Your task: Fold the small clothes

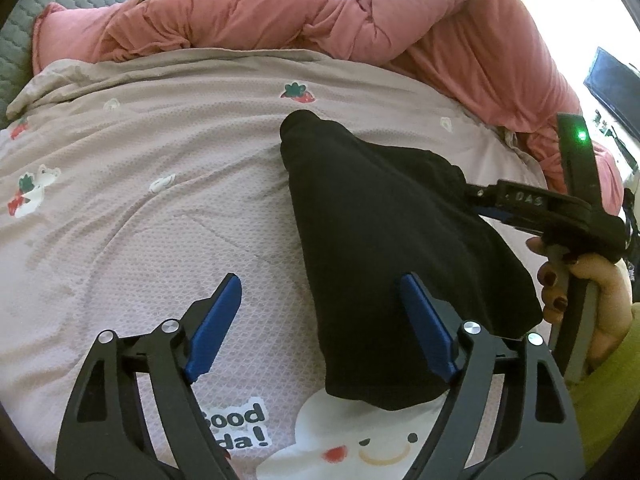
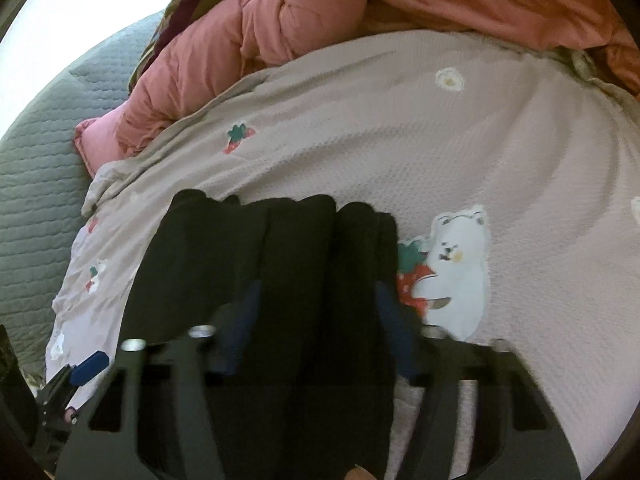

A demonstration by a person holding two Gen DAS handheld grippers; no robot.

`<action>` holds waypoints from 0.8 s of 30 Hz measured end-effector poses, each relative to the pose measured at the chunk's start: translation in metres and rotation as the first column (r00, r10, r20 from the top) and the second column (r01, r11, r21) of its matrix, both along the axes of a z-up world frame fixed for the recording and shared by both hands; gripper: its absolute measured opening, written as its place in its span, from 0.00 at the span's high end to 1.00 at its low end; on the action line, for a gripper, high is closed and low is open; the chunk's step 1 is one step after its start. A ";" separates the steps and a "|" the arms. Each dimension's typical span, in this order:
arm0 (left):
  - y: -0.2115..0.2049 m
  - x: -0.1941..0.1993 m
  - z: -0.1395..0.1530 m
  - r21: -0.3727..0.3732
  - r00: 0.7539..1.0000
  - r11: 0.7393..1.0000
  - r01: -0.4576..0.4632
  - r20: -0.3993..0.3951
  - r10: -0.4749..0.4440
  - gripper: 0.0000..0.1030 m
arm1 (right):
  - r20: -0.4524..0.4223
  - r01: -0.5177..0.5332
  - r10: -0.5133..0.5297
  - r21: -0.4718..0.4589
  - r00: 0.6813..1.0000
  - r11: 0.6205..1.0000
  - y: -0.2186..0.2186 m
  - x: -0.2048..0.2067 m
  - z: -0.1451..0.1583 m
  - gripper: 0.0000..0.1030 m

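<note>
Black garment [image 1: 384, 240] lies on the pale printed blanket [image 1: 140, 208], a long dark wedge running from about 12 o'clock down to 5 o'clock in the left wrist view.

Left gripper [image 1: 324, 320]: jaws wide apart, clamped on nothing. Its 3 o'clock finger [image 1: 424, 328] rests over the cloth; the 9 o'clock finger sits on bare blanket.

Right gripper [image 2: 316, 316]: at 3 o'clock of the left view it reaches to the garment's edge. From its own camera, dark cloth fills the gap between the blue pads [image 2: 240, 332], gathered into folds. Jaws part-closed around that bunch; whether the pads actually press on it I cannot tell (frame is blurred and everything is black on black).

Risks, as I judge them:
- A shallow or partial pinch on the right lets the layers slip apart when pulled, so the fold comes out crooked.
- Nothing pins the near end, so the whole garment may drag across the blanket instead of folding.
- The left jaws, closing where they stand, could catch the blanket along with the cloth.
- The pink duvet [image 1: 320, 16] heaped at 12 o'clock leaves little flat room that way.
</note>
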State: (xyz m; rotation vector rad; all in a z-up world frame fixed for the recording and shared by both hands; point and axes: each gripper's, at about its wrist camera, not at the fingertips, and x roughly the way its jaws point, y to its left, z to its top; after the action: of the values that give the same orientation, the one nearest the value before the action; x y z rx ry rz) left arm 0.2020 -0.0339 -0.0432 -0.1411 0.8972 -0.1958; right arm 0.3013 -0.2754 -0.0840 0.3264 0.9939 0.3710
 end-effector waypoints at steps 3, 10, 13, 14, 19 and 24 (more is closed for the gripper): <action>0.002 0.001 -0.001 -0.008 1.000 1.000 -0.004 -0.002 0.004 0.26 | 0.033 -0.023 0.024 -0.048 0.999 0.999 0.008 -0.001 -0.001 0.81; -0.005 -0.003 0.002 -0.012 1.000 1.000 0.017 0.000 -0.017 0.26 | 0.182 -0.003 0.012 -0.049 0.983 0.999 -0.010 -0.029 0.030 0.88; -0.011 -0.001 -0.002 -0.015 0.999 0.999 0.028 -0.015 -0.028 0.26 | 0.167 -0.002 0.014 -0.072 0.986 0.997 -0.013 -0.029 0.025 0.88; -0.012 -0.001 -0.003 -0.014 1.000 1.000 0.026 -0.017 -0.026 0.26 | 0.149 -0.011 0.024 -0.087 0.989 0.996 -0.010 -0.026 0.018 0.88; -0.015 -0.001 -0.005 -0.008 0.999 1.000 0.027 -0.024 -0.028 0.26 | 0.117 0.010 0.005 -0.124 0.993 0.992 -0.007 -0.026 -0.005 0.81; -0.014 -0.002 -0.005 -0.002 0.999 1.000 0.026 -0.022 -0.026 0.26 | 0.166 0.029 -0.003 -0.152 0.986 0.988 -0.005 -0.047 0.013 0.74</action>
State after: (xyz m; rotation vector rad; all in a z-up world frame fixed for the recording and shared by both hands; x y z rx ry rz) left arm 0.2000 -0.0483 -0.0482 -0.1330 0.9212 -0.2195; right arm 0.2546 -0.2807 -0.0711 0.1607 0.8510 0.2997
